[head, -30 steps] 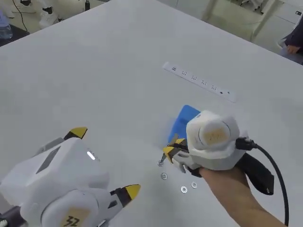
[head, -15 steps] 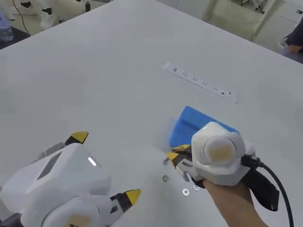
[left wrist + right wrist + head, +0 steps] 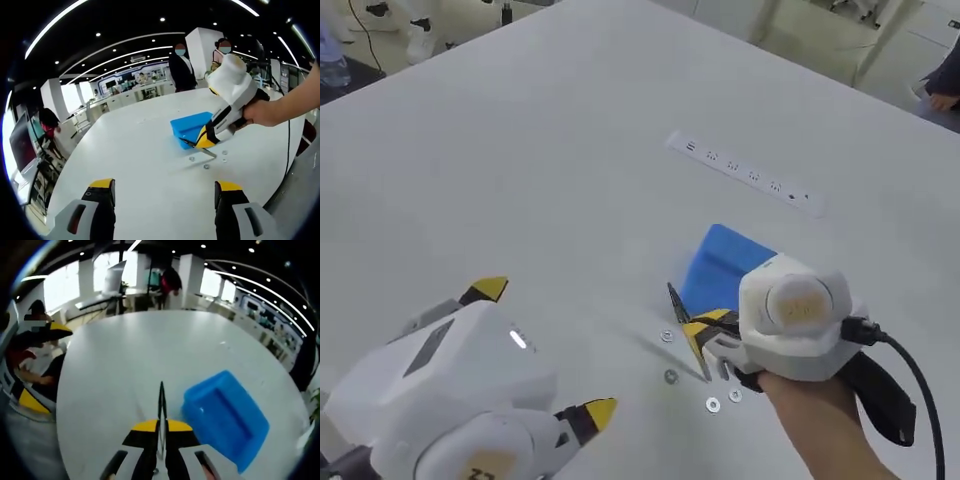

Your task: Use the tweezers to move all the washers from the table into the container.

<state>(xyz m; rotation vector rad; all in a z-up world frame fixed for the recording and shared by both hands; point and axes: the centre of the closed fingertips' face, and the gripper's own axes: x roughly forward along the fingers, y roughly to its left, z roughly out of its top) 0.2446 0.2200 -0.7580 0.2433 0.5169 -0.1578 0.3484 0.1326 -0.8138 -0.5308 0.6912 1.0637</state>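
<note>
My right gripper (image 3: 708, 335) is shut on a pair of dark tweezers (image 3: 682, 318), whose tip points up and left beside the blue container (image 3: 718, 262). I cannot tell whether the tweezer tip holds anything. Several small metal washers (image 3: 671, 377) lie on the white table just below and left of that gripper. In the right gripper view the tweezers (image 3: 161, 400) run straight ahead, with the container (image 3: 225, 415) to their right. My left gripper (image 3: 542, 350) hangs open and empty at the lower left. From the left gripper view, the washers (image 3: 206, 166) lie in front of the container (image 3: 192, 127).
A white power strip (image 3: 745, 173) lies on the table beyond the container. The table's far edge runs along the upper right, with a person's sleeve (image 3: 942, 85) past it. People stand behind the table (image 3: 182, 65) in the left gripper view.
My right gripper has lifted and tilted, so the tweezer tip has risen from the table by the washers and now points up beside the container. The left gripper barely moved.
</note>
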